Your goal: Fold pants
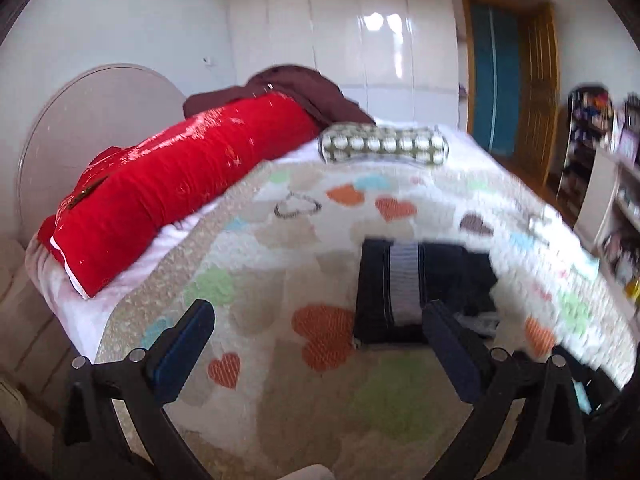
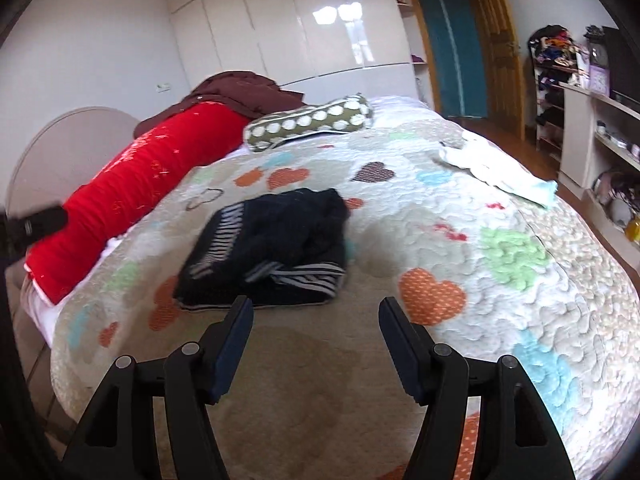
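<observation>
Black fabric with a grey-and-white striped waistband, the pants (image 2: 266, 248) lie as a compact bundle on the heart-patterned quilt (image 2: 460, 216), roughly in the middle of the bed and nearer its foot edge than the pillows. One striped band runs up the bundle's left side and another shows along its near edge, so the legs look doubled over the waist already; I judge the fold to be largely done, though the top layer is rumpled and may want smoothing. Both tools are empty. The right gripper (image 2: 316, 322) hangs just short of the bundle's near edge with its jaws spread wide, holding nothing, placed as if to come down on that edge or to press it flat. The left gripper (image 1: 320, 330) is likewise released, its fingers far apart; its right finger (image 1: 448, 340) lies in front of the pants (image 1: 404, 288), at their near corner, but whether it touches the cloth I cannot tell. Along the head edge sits a long red bolster (image 1: 180, 184), with a dotted olive cushion (image 2: 310, 122) beside it and dark maroon clothing (image 2: 240, 90) heaped behind. Pale folded laundry (image 2: 496, 172) rests near the bed's right edge, well apart from the pants.
</observation>
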`<state>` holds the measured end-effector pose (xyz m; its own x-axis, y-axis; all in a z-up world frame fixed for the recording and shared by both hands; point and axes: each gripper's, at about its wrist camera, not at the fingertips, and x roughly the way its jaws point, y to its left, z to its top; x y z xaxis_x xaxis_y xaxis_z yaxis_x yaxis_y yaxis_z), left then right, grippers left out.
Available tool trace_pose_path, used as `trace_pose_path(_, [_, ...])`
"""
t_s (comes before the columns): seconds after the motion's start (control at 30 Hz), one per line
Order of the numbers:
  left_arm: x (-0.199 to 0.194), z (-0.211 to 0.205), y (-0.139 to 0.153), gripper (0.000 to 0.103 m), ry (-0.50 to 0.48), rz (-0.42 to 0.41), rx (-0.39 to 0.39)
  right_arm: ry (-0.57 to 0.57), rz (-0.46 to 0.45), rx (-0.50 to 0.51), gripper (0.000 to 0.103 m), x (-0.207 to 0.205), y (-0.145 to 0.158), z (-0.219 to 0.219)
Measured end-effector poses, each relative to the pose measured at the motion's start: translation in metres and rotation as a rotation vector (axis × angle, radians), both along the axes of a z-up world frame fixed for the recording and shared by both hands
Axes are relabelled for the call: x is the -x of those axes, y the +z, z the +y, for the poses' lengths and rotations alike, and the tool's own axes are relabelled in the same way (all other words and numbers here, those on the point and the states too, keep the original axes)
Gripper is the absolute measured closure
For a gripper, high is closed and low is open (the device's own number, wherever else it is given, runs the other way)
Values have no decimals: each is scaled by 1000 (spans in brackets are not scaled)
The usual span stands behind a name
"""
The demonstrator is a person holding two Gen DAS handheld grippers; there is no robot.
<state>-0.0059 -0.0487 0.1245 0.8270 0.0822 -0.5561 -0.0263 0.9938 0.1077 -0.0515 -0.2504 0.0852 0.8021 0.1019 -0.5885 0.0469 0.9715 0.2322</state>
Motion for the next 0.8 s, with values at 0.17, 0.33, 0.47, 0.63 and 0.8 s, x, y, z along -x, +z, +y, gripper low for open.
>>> trace_pose_path(0.17, [-6,-18,-21,0,-17,56,-79,-29,49,-22,33,0,-10,-12])
trace_pose_path(0.33, [-9,-26,-32,0,-49,89,-107,-37,72,-21,33,-4,-18,-13])
trace_pose_path(0.47, [-13,-29,-40,0,-64,122,-114,-38,96,-13,33,-6,-23,-12])
trace_pose_path(0.63, [-18,-28,-47,0,-70,154,-107,-51,123,-11,33,-8,-29,-12])
trace_pose_path(0.8, [-18,-26,-50,0,-75,164,-99,-53,134,3,32,-8,-30,-8])
